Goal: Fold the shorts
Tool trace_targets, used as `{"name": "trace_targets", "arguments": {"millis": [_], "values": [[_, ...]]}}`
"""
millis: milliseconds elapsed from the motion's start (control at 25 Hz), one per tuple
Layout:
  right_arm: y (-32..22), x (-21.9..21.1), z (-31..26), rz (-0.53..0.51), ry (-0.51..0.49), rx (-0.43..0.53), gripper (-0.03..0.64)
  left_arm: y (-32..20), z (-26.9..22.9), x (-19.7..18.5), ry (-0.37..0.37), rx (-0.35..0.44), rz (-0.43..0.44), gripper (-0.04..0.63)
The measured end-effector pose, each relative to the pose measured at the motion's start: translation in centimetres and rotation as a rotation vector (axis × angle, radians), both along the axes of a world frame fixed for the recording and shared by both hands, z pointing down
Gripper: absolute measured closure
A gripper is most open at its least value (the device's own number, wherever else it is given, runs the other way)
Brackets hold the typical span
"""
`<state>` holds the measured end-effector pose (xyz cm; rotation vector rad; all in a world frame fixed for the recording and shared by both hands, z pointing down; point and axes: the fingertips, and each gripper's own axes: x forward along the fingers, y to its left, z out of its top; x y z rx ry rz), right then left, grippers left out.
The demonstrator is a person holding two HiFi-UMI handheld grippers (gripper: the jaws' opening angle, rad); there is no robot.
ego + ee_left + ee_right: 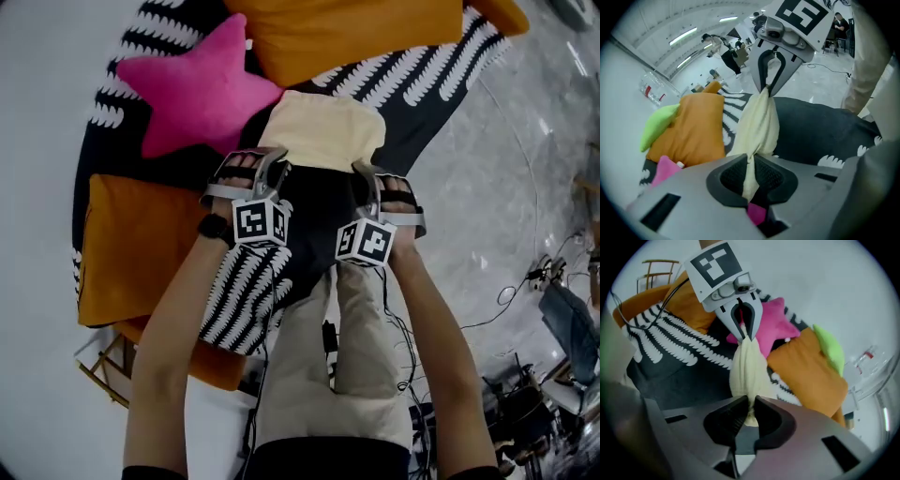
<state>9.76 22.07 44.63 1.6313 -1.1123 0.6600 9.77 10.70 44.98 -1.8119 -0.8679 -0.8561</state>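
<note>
L gripper [271, 167] & R gripper [368, 176] each pinch cream shorts [323, 131], mid b/w blanket [422, 84]; grey marble floor [497, 216]; 1 pink star pillow [202, 89], ≥2 orange cushions [347, 33].

You are working in bright, even light. In your left gripper view, ceiling strip lights [683, 35] glow up and to the left of the shorts [759, 124], and nothing throws a hard shadow. In your head view the glossy floor [497, 178] right of the shorts carries pale streaks of glare, while the black blanket [323, 202] just below them swallows detail. All three pictures are fisheye: lines bend away from the shorts and the corners go black. Below the shorts, your left claw [750, 176] and right claw [749, 411] sit soft and out of focus, and the right gripper view smears far left of the shorts.
</note>
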Motion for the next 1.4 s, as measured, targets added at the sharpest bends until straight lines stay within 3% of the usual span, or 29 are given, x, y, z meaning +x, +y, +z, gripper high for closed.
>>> {"name": "trace_targets", "arguments": {"millis": [120,520,600,680,720,760,800,840,920,1000,1080,1200,1280,1360,1400], "values": [[1.0,-6.3,4.8,0.015,-0.13,-0.058,0.554,1.1,4.2,-4.7,-0.065,0.011,0.053,0.548],[0.3,-15.7,6.0,-0.033,-0.23,-0.057,0.554,0.3,5.6,-14.5,-0.172,-0.003,0.096,0.543],[-0.4,-18.1,6.8,-0.016,-0.321,-0.055,0.554,-0.4,6.6,-16.9,-0.26,-0.007,0.049,0.54],[-1.0,-20.8,7.8,0.036,-0.473,-0.027,0.55,-1.0,8.0,-20.0,-0.412,-0.026,-0.033,0.514],[-1.3,-22.1,8.2,0.057,-0.54,-0.008,0.525,-1.2,8.4,-21.2,-0.471,-0.042,-0.064,0.477],[-1.6,-23.1,8.3,0.073,-0.602,0.016,0.46,-1.4,8.6,-22.0,-0.513,-0.059,-0.076,0.423],[-1.8,-24.0,8.2,0.089,-0.668,0.045,0.392,-1.5,8.5,-22.6,-0.548,-0.075,-0.071,0.38],[-1.8,-24.9,7.8,0.108,-0.74,0.078,0.366,-1.6,8.2,-23.3,-0.587,-0.086,-0.055,0.367],[-0.9,-26.4,6.6,0.133,-0.861,0.127,0.362,-2.1,7.0,-25.3,-0.696,-0.078,-0.019,0.362],[0.8,-26.4,6.0,0.122,-0.872,0.139,0.363,-3.4,5.6,-26.3,-0.768,-0.043,0.013,0.341],[2.1,-24.1,5.6,0.105,-0.777,0.149,0.37,-4.7,4.2,-24.6,-0.727,-0.03,0.042,0.341],[2.4,-17.9,5.6,0.133,-0.577,0.194,0.36,-5.6,4.1,-18.9,-0.58,-0.021,0.102,0.327],[1.7,-14.9,6.1,0.169,-0.505,0.224,0.287,-4.7,5.2,-16.1,-0.499,0.011,0.198,0.218],[1.1,-14.0,6.7,0.168,-0.514,0.228,0.163,-2.4,6.3,-15.1,-0.452,0.027,0.299,0.196],[0.8,-13.8,7.1,0.153,-0.527,0.222,0.142,-1.3,6.8,-14.8,-0.442,0.031,0.34,0.189]]}}
